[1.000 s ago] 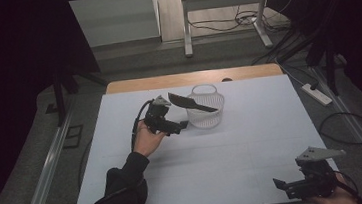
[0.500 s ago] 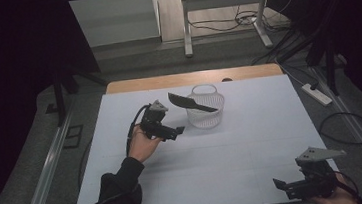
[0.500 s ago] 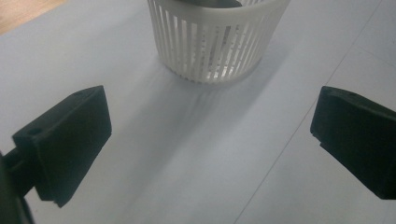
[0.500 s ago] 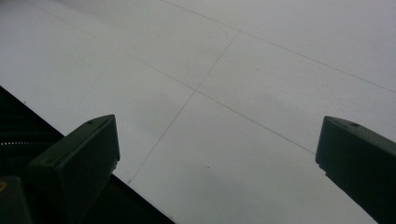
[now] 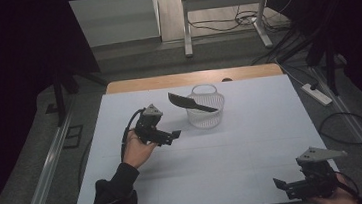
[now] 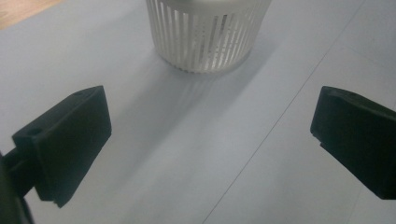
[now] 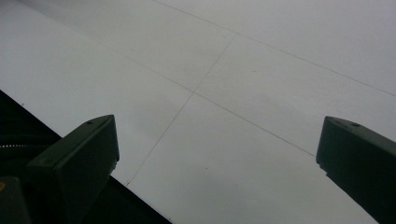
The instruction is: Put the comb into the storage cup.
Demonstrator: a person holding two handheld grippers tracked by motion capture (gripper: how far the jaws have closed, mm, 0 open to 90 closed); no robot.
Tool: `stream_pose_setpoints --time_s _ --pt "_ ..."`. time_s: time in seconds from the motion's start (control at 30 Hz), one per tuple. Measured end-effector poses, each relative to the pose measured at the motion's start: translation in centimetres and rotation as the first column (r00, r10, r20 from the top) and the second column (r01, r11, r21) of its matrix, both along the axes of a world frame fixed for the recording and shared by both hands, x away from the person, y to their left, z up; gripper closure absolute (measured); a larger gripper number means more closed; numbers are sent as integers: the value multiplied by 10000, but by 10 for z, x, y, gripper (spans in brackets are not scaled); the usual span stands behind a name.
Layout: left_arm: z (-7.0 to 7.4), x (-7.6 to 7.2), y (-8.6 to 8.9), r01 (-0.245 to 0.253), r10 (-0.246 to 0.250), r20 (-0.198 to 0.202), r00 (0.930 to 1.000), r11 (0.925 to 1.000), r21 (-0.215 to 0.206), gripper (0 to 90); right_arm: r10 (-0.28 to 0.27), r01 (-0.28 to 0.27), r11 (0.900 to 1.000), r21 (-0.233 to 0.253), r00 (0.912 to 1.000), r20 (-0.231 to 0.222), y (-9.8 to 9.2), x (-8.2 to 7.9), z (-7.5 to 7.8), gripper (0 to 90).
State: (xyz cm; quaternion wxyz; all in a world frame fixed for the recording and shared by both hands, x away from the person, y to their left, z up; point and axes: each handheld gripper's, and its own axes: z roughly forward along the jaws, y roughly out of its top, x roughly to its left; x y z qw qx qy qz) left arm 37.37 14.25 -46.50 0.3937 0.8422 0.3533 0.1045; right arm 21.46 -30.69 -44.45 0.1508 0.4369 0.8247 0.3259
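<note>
The one slotted white basket (image 5: 205,110) stood on the table just ahead of your left gripper (image 5: 174,134), apart from it, and the one dark spatula-like tool (image 5: 192,103) lay across its rim, broad end jutting out toward that gripper's side and above it. In the left gripper view the basket (image 6: 205,35) sat beyond the gap between the jaws, which were spread wide with nothing in them. Your right gripper (image 5: 279,185) hung well away at the near edge of the white table (image 5: 253,140), jaws likewise apart and empty. I judged the risk lay in the tool's perch: it merely rested on the rim, so a nudge to the light basket could have tipped it off or slid the basket away. That made one basket, one tool, two grippers.
</note>
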Motion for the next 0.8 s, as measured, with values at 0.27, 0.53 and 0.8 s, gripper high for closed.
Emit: stream_pose_setpoints --time_s 0.27,0.53,0.8 --pt "0 -8 15 -223 220 -101 9997 9995 -231 0 -89 89 10000 21 9999 59 -1 0 0 0" --pt "3 -17 28 -515 509 -111 9986 9971 -562 0 -256 254 9996 95 9995 203 -3 0 1 0" --pt "5 -26 37 -661 652 -138 9978 9946 -802 0 -163 162 9999 58 9997 175 -2 0 1 0"
